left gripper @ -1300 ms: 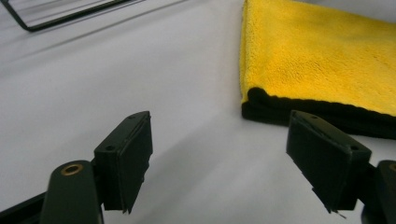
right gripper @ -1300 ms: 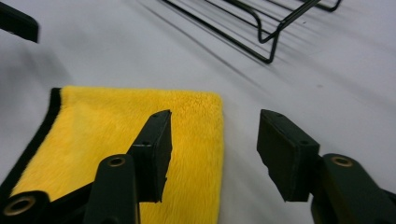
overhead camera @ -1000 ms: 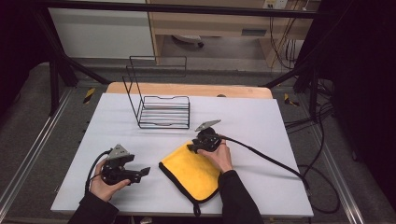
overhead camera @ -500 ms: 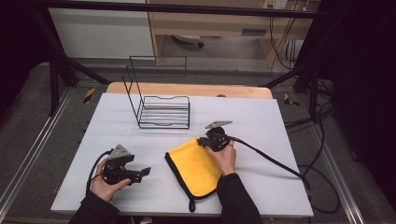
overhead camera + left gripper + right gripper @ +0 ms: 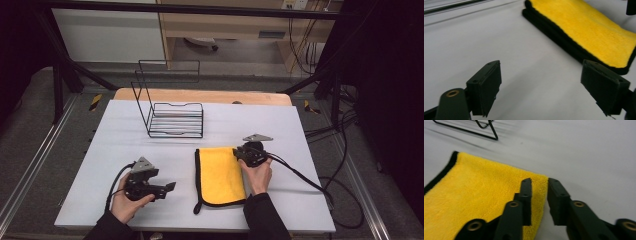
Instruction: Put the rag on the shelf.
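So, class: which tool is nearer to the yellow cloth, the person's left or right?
Right. The right tool sits at the yellow cloth's far right corner, one jaw over its edge. The left tool hovers over bare table, apart from the cloth's left side.

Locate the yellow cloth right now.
High view: cloth lies folded on the table, front centre, between the two hands, with the wire rack behind it and the right tongs at its far right corner.

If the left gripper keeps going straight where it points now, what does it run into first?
Most likely the yellow cloth. The left gripper is open over bare table, aimed toward the cloth's black-edged folded side, with nothing between them. Depth is hard to judge; angled down, the fingers might touch the table first.
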Demonstrator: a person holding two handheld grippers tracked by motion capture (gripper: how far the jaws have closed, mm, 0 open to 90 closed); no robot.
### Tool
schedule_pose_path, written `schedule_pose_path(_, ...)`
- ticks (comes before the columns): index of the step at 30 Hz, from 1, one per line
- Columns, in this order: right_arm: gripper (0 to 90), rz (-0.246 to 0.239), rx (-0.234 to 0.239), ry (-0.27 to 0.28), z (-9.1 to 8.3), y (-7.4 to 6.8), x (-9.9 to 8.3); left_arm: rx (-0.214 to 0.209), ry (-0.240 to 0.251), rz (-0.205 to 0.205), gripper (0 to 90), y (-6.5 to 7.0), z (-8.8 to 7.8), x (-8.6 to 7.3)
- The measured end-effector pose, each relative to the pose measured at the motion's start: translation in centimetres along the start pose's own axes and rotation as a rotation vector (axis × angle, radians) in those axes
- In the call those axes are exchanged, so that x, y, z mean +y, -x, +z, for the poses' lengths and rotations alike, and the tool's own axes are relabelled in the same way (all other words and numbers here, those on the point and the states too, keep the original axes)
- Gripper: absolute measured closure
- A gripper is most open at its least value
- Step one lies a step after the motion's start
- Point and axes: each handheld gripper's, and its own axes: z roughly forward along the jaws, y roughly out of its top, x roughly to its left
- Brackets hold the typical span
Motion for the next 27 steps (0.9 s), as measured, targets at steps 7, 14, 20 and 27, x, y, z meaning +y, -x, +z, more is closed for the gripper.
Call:
schedule_pose_path(7, 42.1, 0.0, 0.086, 0.07, -4.3, 0.8, -1.7, -0.054, -0.064, 0.003, 28.4, 4.0, 4.2, 1.1)
schedule_pose_path(14, 37.9, 0.005, 0.132, 0.027, -6.4, 0.1, -4.9, -0.035, -0.113, -0.003, 39.4, 6.1, 6.8, 1.2)
schedule_pose_path(20, 43.1, -0.013, 0.152, -0.062, -5.9, -1.1, -6.6, -0.048, -0.099, -0.013, 55.9, 6.4, 6.7, 0.8)
schedule_pose_path(27, 72.8, 0.062, 0.218, -0.097, -5.5, -1.6, -6.8, -0.061, -0.108, -0.034, 80.0, 6.4, 6.2, 1.0)
